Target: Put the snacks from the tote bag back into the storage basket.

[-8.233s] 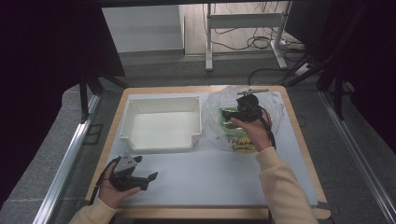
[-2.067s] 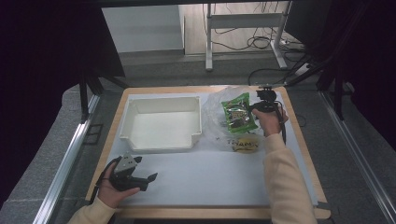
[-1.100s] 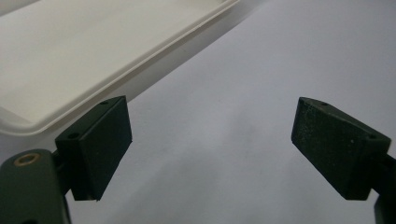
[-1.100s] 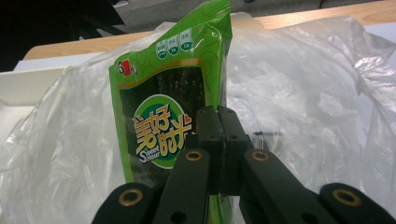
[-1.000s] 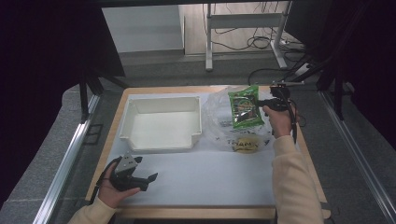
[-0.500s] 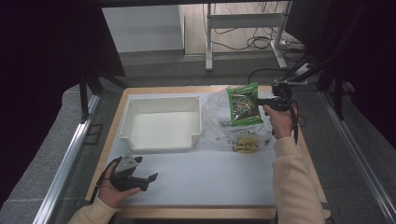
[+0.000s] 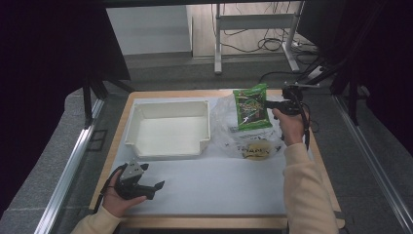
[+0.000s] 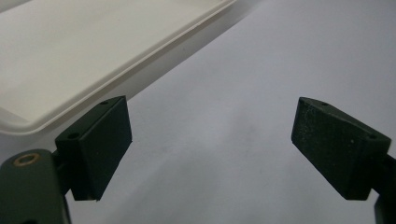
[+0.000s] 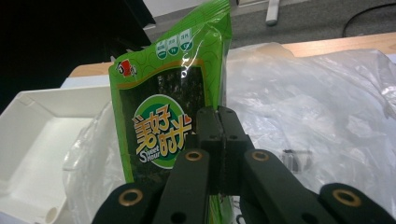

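My right gripper (image 7: 269,104) (image 9: 219,122) is shut on the edge of a green snack packet (image 7: 251,106) (image 9: 169,107) and holds it upright in the air over a crumpled clear plastic bag (image 7: 229,127) (image 9: 322,98). A yellowish packet (image 7: 256,151) lies inside the bag near its front. A white tray (image 7: 168,146) (image 9: 28,140) stands left of the bag. My left gripper (image 7: 155,187) (image 8: 210,140) is open just above the white table sheet (image 8: 243,93), near the tray's front left corner (image 8: 70,100), with nothing between its jaws.
A wooden table rim (image 7: 195,222) frames the white sheet (image 7: 214,183). Beyond the far edge are a floor with cables (image 7: 263,46) and a metal desk frame (image 7: 253,22). Dark curtains hang at both sides.
My right gripper has lifted the green packet out of the plastic bag and raised it up and toward the far right. My left hand has stayed put.
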Demonstrator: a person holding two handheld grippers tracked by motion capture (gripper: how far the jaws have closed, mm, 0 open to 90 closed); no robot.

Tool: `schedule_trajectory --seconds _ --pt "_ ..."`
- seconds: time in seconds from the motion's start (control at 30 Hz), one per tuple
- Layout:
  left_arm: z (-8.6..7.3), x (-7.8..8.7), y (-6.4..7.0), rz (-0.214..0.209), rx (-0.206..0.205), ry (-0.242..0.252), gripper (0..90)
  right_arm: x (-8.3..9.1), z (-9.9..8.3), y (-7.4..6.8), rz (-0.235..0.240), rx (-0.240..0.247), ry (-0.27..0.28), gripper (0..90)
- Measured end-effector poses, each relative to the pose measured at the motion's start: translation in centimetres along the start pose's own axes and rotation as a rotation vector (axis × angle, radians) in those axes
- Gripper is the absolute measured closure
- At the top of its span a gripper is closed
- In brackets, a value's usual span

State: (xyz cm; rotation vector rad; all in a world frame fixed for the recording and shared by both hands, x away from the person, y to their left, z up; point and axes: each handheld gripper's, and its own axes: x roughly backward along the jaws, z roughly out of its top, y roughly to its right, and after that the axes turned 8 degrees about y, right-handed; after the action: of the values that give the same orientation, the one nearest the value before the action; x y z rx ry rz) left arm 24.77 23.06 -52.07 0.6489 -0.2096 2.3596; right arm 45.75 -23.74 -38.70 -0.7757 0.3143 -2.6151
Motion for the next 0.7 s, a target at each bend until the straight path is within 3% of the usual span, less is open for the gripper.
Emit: schedule_trajectory --seconds 0.7 --pt "0.0 0.0 0.0 -0.002 -0.001 -0.003 12.4 0.2 0.5 -1.5 0.042 0.012 0.027 89.9"
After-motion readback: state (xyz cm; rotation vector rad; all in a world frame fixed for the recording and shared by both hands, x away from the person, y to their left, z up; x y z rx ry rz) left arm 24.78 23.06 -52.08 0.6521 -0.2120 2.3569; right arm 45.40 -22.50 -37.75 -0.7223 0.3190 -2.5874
